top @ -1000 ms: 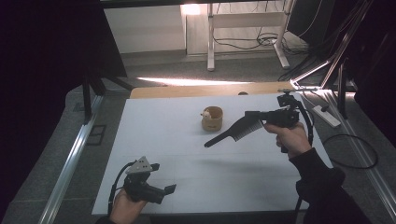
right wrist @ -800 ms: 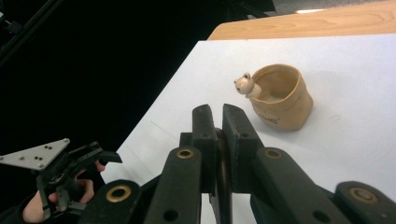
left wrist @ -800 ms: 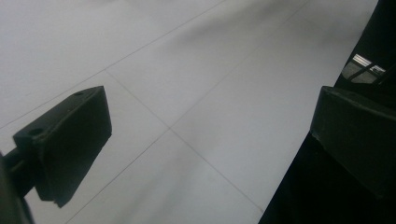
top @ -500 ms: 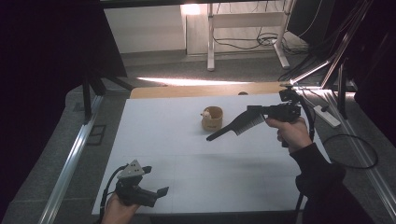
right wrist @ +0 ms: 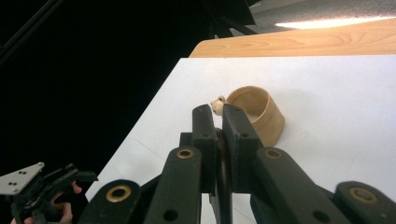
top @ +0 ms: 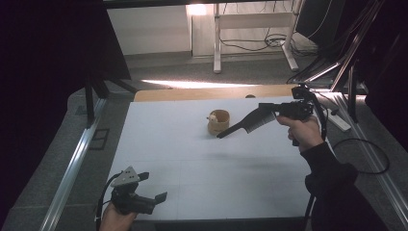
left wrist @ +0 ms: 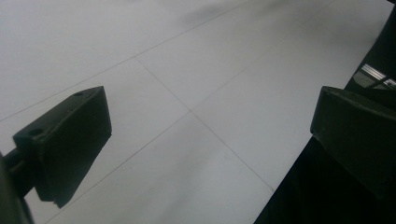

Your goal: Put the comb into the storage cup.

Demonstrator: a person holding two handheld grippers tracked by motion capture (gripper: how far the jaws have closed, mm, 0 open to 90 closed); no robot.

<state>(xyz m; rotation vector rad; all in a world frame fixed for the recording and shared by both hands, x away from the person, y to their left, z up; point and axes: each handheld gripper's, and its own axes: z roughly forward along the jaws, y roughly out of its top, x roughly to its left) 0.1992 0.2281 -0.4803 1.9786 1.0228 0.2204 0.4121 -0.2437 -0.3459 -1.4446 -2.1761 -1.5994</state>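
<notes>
Since a second ago, the left gripper (top: pixel 155 198), jaws apart, has slid toward the tabletop's (top: pixel 163 134) near-left corner. Right gripper (right wrist: pixel 218 122), jaws clamped on a comb (top: pixel 243 123), holds it above the wooden cup (top: pixel 219 121); tilting could tip the light cup.

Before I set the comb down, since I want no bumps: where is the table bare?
The table is bare from the wooden cup to the left gripper, and along its left side. It is crowded only around the cup, where the right gripper holds the comb.
</notes>
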